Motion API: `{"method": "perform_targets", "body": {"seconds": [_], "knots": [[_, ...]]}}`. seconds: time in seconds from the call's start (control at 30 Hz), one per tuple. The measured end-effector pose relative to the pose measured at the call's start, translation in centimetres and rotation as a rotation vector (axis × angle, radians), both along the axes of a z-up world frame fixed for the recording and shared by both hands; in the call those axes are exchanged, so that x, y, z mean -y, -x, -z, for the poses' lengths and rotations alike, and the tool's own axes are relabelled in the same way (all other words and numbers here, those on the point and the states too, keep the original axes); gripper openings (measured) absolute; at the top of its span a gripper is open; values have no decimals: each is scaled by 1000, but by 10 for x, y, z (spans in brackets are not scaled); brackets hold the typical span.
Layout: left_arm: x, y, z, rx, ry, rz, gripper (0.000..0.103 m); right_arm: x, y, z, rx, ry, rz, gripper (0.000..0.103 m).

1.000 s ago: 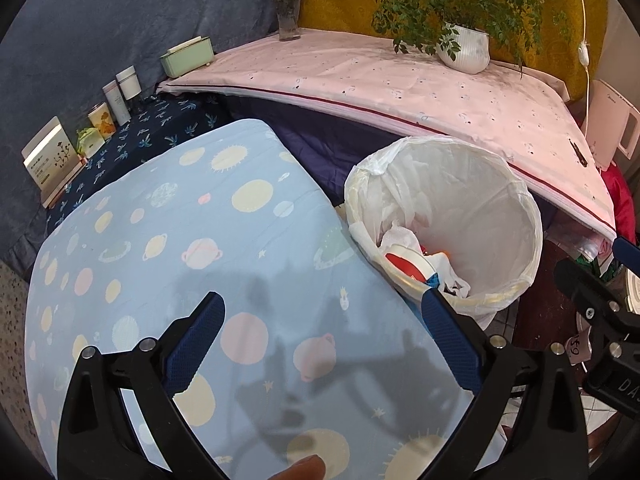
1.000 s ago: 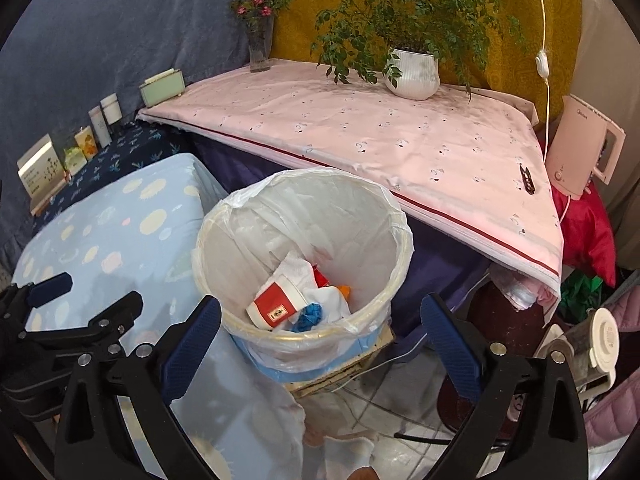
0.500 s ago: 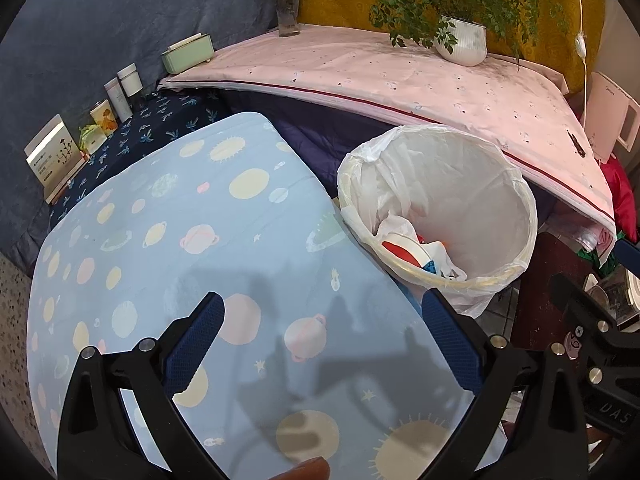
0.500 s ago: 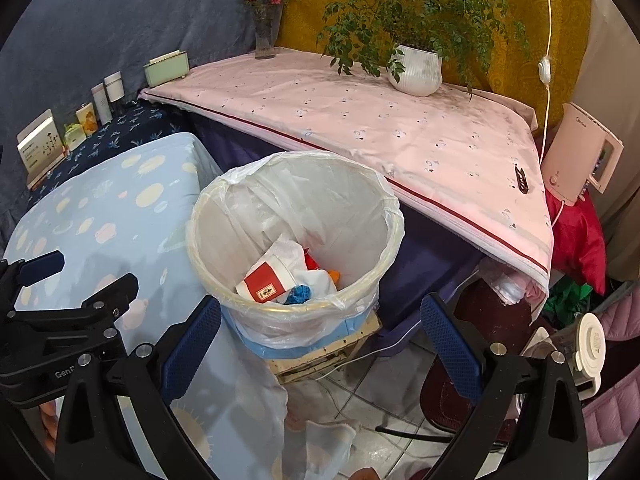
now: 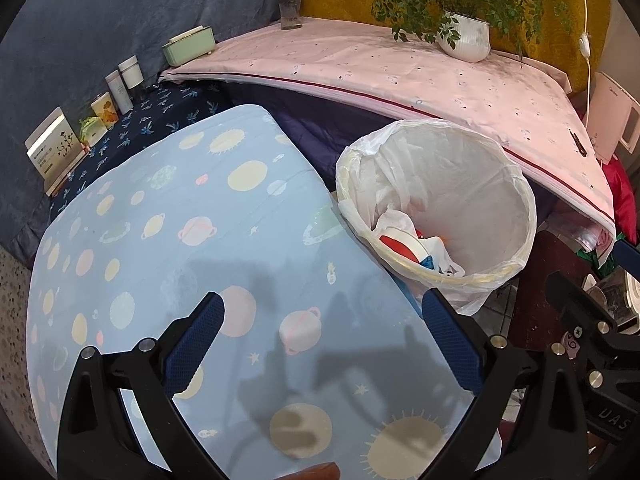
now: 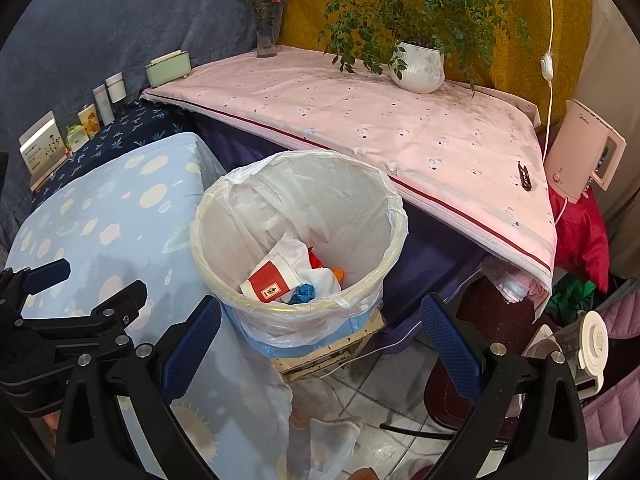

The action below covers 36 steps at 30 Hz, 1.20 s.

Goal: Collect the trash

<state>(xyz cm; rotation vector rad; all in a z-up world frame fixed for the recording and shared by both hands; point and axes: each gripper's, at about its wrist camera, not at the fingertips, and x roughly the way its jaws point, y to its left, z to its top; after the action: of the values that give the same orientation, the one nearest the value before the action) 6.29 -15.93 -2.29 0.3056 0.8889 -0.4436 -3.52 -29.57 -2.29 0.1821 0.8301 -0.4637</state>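
Observation:
A white-lined trash bin (image 6: pixel 224 216) (image 5: pixel 516 184) stands beside the blue planet-print table. Inside lie a red and white paper cup (image 6: pixel 269 280) (image 5: pixel 400 243), crumpled white paper (image 6: pixel 294 252), and blue and orange scraps. My left gripper (image 5: pixel 322 322) hovers open over the blue cloth, left of the bin, with nothing between its fingers. My right gripper (image 6: pixel 320 326) is open and empty, above the bin's near rim. In the right wrist view the left gripper's black frame (image 6: pixel 76 320) shows at the lower left.
A pink-clothed table (image 6: pixel 400 120) runs behind the bin with a potted plant (image 6: pixel 418 64), a flower vase (image 6: pixel 266 32) and a green box (image 6: pixel 167 67). Small jars and cards (image 5: pixel 120 88) line the dark cloth at left. A pink kettle (image 6: pixel 584 160) and an appliance (image 6: pixel 584 348) stand at right.
Both grippers have drawn back and up from the bin, so it looks smaller and farther. Both stay open and empty.

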Motion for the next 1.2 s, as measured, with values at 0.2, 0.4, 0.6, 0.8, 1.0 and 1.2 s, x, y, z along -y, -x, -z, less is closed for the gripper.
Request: {"method": "perform_targets", "body": {"seconds": [0.2,0.4,0.6,0.8,1.0,1.2], "knots": [[-1,-3,2,-1,-4,-16,95,2,-6,2,-5,-5,0,96],[-1,-6,4,-1,-7,-26,95,4,-7,6,-8,-11,7,96],[-1,-6,5,4,-11,-31,95,4,-8,8,-9,-13,11,96],[-2,-6,5,10,-12,-39,95,4,-9,8,-7,-14,9,96],[-4,-5,3,27,-9,-51,95,4,-9,8,-8,-13,11,96],[-3,-5,3,25,-10,-50,95,3,-8,8,-7,-14,12,96]]}}
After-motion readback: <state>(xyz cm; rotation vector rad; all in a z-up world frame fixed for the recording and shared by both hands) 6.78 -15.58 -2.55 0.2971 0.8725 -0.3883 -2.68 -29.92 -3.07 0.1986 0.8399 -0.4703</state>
